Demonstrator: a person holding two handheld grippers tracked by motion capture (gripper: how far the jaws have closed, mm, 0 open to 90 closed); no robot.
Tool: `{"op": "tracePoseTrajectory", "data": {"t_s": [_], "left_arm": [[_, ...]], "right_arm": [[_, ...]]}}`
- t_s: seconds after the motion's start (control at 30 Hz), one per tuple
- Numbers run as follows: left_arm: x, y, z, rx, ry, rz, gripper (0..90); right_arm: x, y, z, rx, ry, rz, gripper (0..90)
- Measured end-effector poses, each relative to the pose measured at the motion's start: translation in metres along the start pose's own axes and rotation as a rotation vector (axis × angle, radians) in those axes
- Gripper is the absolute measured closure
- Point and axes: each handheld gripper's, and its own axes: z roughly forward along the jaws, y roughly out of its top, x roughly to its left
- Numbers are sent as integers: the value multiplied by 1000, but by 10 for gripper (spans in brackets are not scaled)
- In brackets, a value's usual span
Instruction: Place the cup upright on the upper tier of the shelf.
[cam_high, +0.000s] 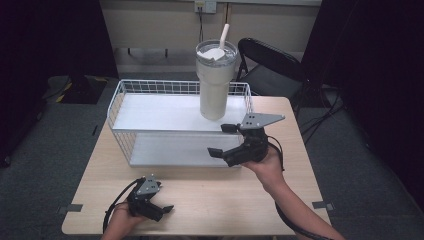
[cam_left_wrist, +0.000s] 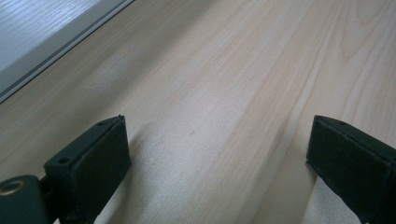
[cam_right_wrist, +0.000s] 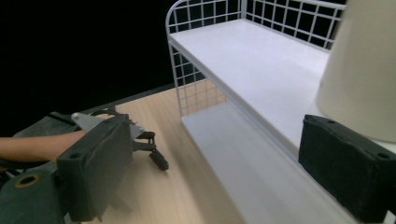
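Table (cam_high: 210, 200) of pale wood carries a white two-tier wire shelf (cam_high: 165, 112) across its far half; on the upper tier, toward its right end, stands a tall cream tumbler (cam_high: 215, 82) with a clear lid and a white straw, upright; the right gripper (cam_high: 227, 140) hangs just in front of the shelf below the tumbler, jaws spread wide and holding nothing, the tumbler's base lying just beyond its far jaw and apart from it in the right gripper view (cam_right_wrist: 364, 70); the left gripper (cam_high: 162, 210) sits low over the near left edge of the table, well apart from the shelf, its jaws likewise wide open and empty, bare wood between them in the left gripper view (cam_left_wrist: 219, 154).
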Motion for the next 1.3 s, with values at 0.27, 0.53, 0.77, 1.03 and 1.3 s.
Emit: {"op": "tracePoseTrajectory", "data": {"t_s": [0.27, 0.53, 0.77, 1.03, 1.3], "left_arm": [[0, 0, 0, 0, 0, 0, 53], [0, 0, 0, 0, 0, 0, 53], [0, 0, 0, 0, 0, 0, 53], [0, 0, 0, 0, 0, 1, 53], [0, 0, 0, 0, 0, 0, 53]], "right_arm": [[5, -17, 1, -1, 25, 0, 95], [8, -37, 2, 18, 38, 8, 95], [10, -54, 4, 42, 50, 1, 95], [11, -79, 8, 68, 65, 5, 95], [9, -101, 9, 88, 64, 23, 95]]}}
